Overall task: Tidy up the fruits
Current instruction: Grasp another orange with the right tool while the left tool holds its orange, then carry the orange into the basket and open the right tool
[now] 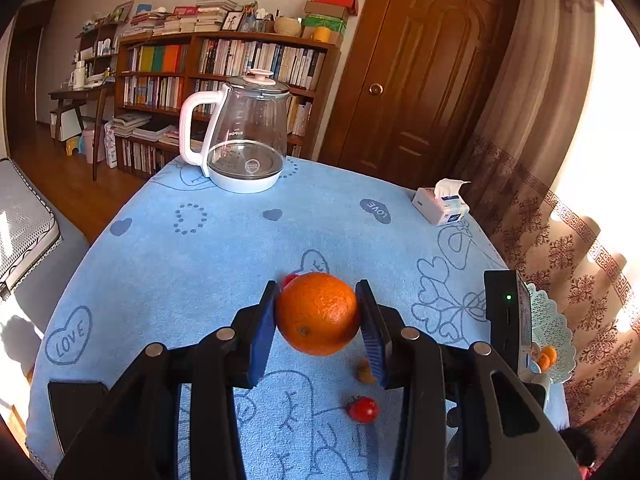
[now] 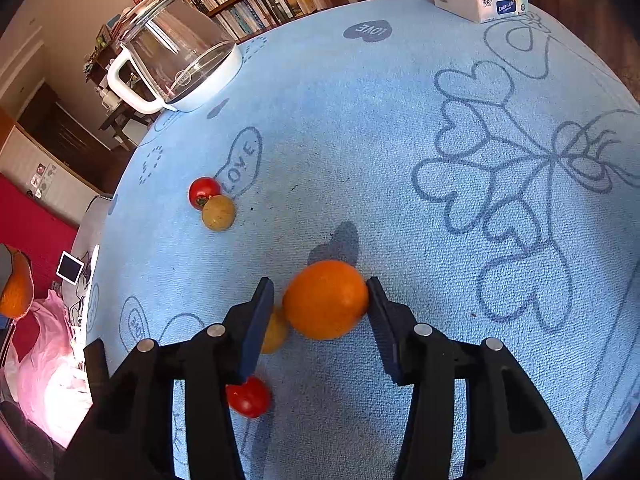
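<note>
Clamped between the left gripper's (image 1: pixel 318 314) blue pads, an orange (image 1: pixel 318 312) hangs above the blue tablecloth (image 1: pixel 168 264). Under the right gripper (image 2: pixel 320 312) a second orange (image 2: pixel 326 300) touches the right pad, with a sliver of gap at the left, so the hold looks incomplete. Cherry tomatoes (image 2: pixel 249 397) and small yellowish fruits (image 2: pixel 218 213) lie scattered nearby; a glass kettle (image 1: pixel 244 136) stands well beyond.

Ahead of the right gripper (image 2: pixel 320 312), open blue tablecloth (image 2: pixel 360 140) is lying free. A yellowish fruit (image 2: pixel 275 334) and a cherry tomato (image 2: pixel 249 397) are crowding its left finger; the kettle (image 2: pixel 176 52) and tissue pack (image 2: pixel 480 0) are standing well beyond.
</note>
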